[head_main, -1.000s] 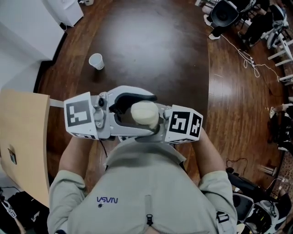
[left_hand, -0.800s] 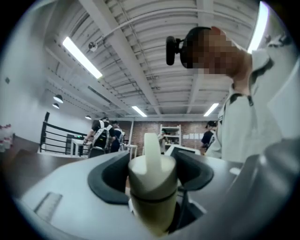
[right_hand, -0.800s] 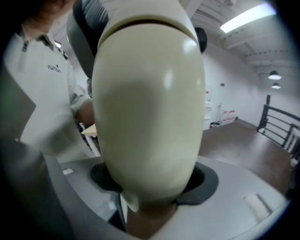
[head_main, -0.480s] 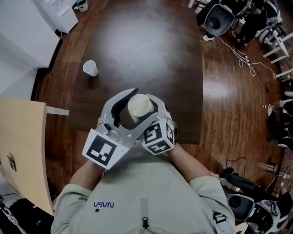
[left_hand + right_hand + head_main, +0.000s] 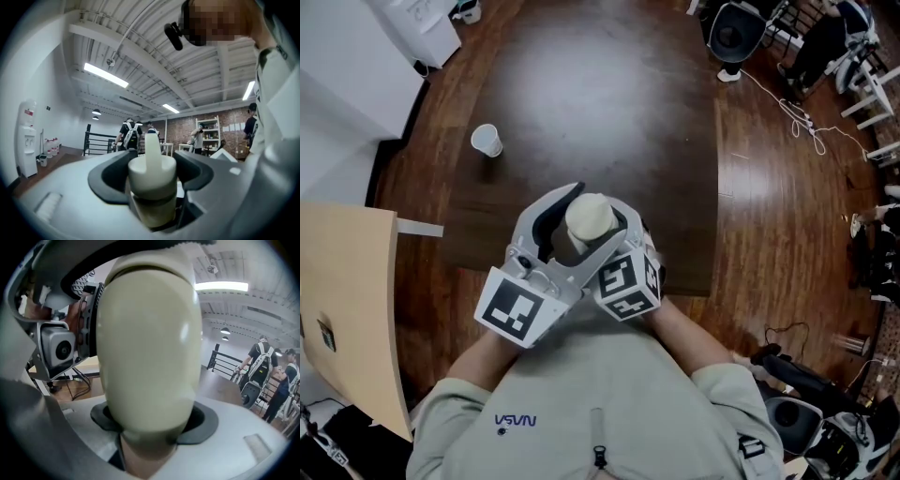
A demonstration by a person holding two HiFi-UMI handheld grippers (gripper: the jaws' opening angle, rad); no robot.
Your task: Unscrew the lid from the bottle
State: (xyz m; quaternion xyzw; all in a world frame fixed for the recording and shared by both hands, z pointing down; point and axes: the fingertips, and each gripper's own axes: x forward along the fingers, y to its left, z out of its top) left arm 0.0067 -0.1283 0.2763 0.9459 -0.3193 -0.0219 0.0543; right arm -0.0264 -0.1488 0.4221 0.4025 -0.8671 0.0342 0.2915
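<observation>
A dark wooden counter [image 5: 609, 112] stands on a glossy wood floor [image 5: 787, 216], seen from above. At its near edge, close to the person's chest, two hand-held grippers meet around one cream bottle [image 5: 589, 217], held in the air above the counter's edge.

The left hand-held gripper [image 5: 151, 180] has its jaws spread wide and pressed on the lid [image 5: 152, 161], a cream cap with a narrow spout sticking up between the dark pads. The right hand-held gripper [image 5: 154, 427] is likewise spread wide and clamps the bottle's rounded body, which fills most of its view. From overhead only one rounded end of the bottle shows, and the jaws and gripper bodies cover the rest.

A second ago the two marker cubes sat side by side, left and right of the bottle. Now both cubes are swung back toward the person's grey sweatshirt [image 5: 600, 394], and the jaws point away over the counter. Over the last half second little has changed, and the jaws are no wider or narrower.

A white paper cup [image 5: 487, 140] stands upright near the counter's far left edge, well apart from the grippers. A pale wooden panel [image 5: 347, 300] lies to the left. Office chairs [image 5: 731, 37] and a white cable [image 5: 797, 117] are on the floor at upper right. The left gripper view also shows a water dispenser [image 5: 27, 136] and distant people [image 5: 130, 136].
</observation>
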